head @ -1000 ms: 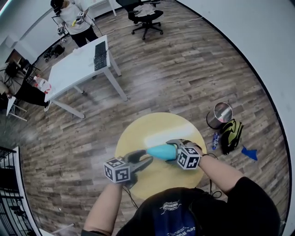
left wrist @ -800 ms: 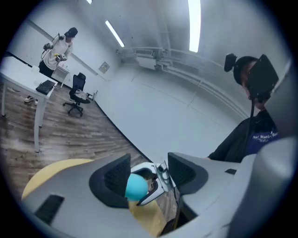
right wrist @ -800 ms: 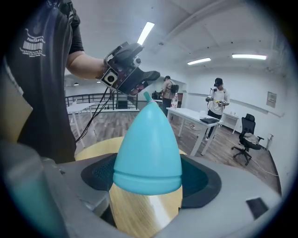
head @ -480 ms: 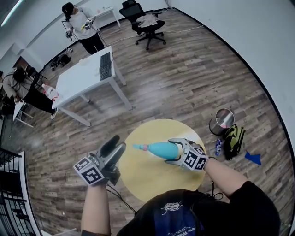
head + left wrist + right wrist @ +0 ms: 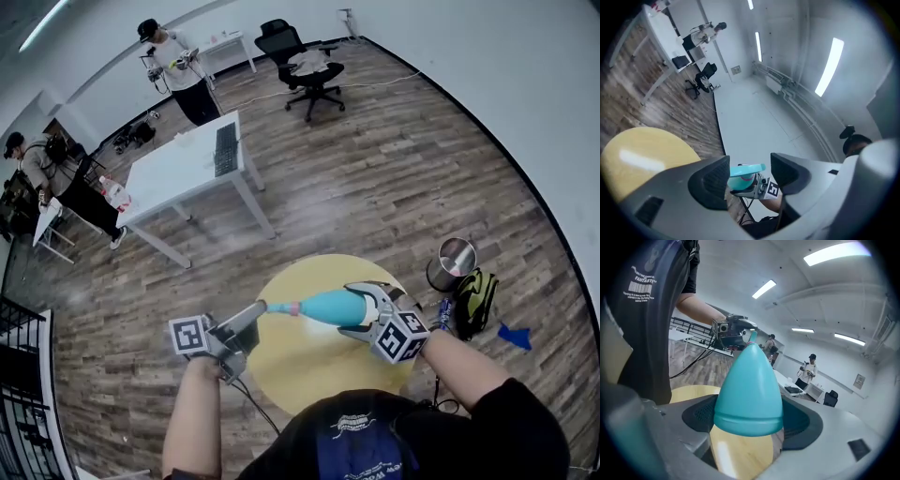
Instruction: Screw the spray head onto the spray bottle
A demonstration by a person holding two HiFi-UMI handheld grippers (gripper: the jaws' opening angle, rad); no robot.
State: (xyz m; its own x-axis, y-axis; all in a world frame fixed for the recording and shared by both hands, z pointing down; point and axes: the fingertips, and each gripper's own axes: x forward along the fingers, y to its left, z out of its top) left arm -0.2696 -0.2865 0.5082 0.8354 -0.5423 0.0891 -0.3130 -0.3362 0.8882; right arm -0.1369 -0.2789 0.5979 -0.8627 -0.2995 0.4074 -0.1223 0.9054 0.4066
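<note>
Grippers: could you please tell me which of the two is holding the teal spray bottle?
The right gripper: its jaws clamp the spray bottle's wide end. The left gripper's jaws have just been opening, with nothing pressed between them.

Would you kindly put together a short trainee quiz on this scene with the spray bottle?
1. True or false: the right gripper has its fingers shut on the teal spray bottle.
2. Where is the bottle? A) standing upright on the round yellow table; B) held in the air over it; C) lying on the floor.
3. In the head view, what stands on the floor just right of the table?
Key: 1 true; 2 B; 3 a metal bucket.
</note>
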